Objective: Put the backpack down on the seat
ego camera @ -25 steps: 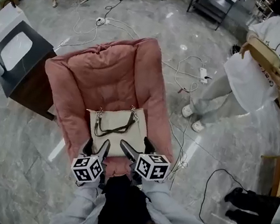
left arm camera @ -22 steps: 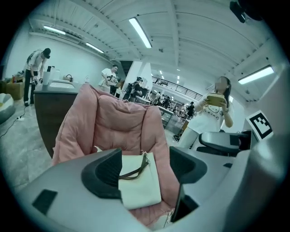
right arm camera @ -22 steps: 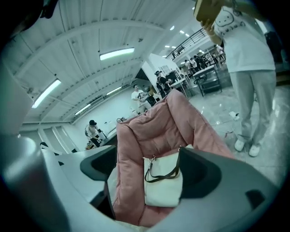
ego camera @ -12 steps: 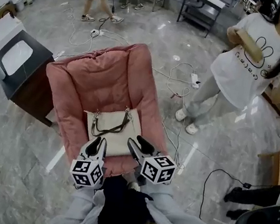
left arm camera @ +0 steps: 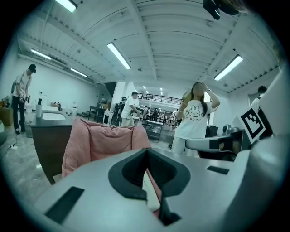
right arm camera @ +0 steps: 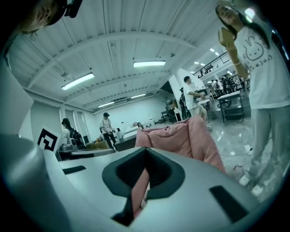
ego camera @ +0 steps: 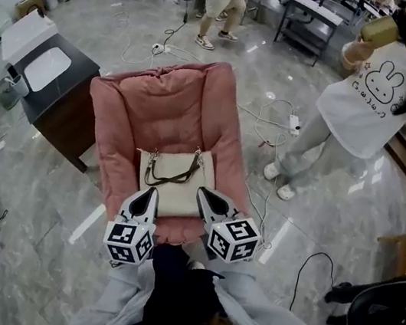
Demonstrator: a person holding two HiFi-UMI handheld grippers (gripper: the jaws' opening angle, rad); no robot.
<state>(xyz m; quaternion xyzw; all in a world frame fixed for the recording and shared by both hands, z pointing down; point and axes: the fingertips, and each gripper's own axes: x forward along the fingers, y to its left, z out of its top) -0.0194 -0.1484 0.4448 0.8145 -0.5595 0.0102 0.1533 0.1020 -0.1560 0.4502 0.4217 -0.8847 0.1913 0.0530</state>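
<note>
A cream backpack (ego camera: 176, 189) with dark straps lies flat on the seat of a pink cushioned chair (ego camera: 166, 108). My left gripper (ego camera: 148, 192) hangs over the seat's front edge at the bag's near left corner, jaws shut and empty. At the near right corner my right gripper (ego camera: 203, 194) is shut too, holding nothing. In the left gripper view the closed left gripper (left arm camera: 146, 152) points at the pink chair (left arm camera: 99, 140). The right gripper view has the right gripper (right arm camera: 146, 152) closed before the same chair (right arm camera: 188, 133).
A dark cabinet with a white top (ego camera: 50, 80) stands left of the chair. Cables and a power strip (ego camera: 291, 123) trail over the marble floor behind it. A person in a white T-shirt (ego camera: 375, 91) stands at the right. A black chair (ego camera: 387, 311) sits lower right.
Both grippers' jaws have gone from wide open to shut, empty, near the bag's front corners. The bag stays on the seat. The person at the right has raised their arms.
</note>
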